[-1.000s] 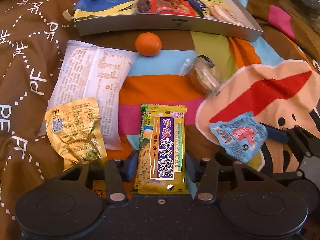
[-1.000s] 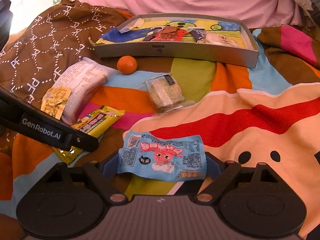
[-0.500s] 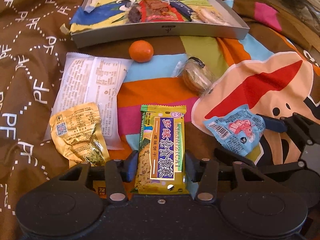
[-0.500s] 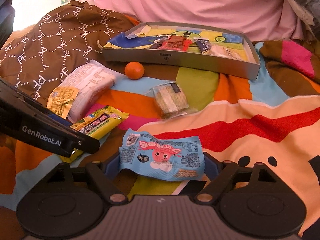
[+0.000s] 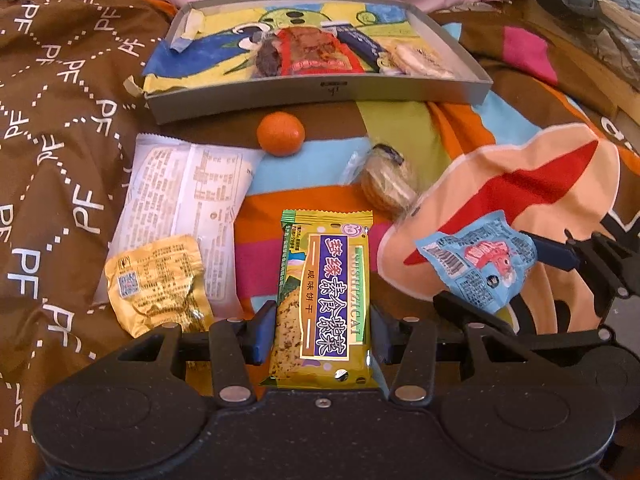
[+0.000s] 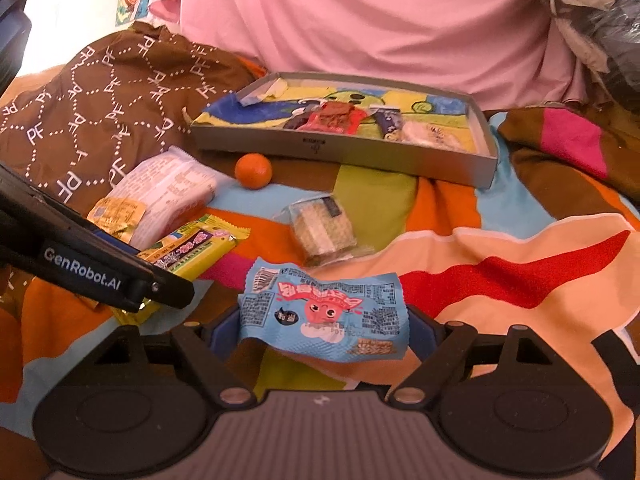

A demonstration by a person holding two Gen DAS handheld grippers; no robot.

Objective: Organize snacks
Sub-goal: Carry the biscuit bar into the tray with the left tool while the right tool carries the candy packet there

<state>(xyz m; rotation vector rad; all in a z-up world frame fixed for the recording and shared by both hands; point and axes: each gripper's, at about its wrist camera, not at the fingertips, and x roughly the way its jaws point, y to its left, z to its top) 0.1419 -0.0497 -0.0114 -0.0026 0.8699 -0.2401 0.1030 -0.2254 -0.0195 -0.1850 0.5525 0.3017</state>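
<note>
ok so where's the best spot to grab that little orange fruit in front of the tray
Grip the small round orange fruit across its widest middle, coming from above. It is a smooth ball that could roll, and the grey cardboard tray wall stands close behind it, so a level approach from the front looks cramped.

Now lifted higher off the blanket (image 6: pixel 500 248) than a second ago: yellow biscuit pack (image 5: pixel 322 300) and blue snack packet (image 6: pixel 324 318), tray (image 5: pixel 320 94) farther off.
</note>
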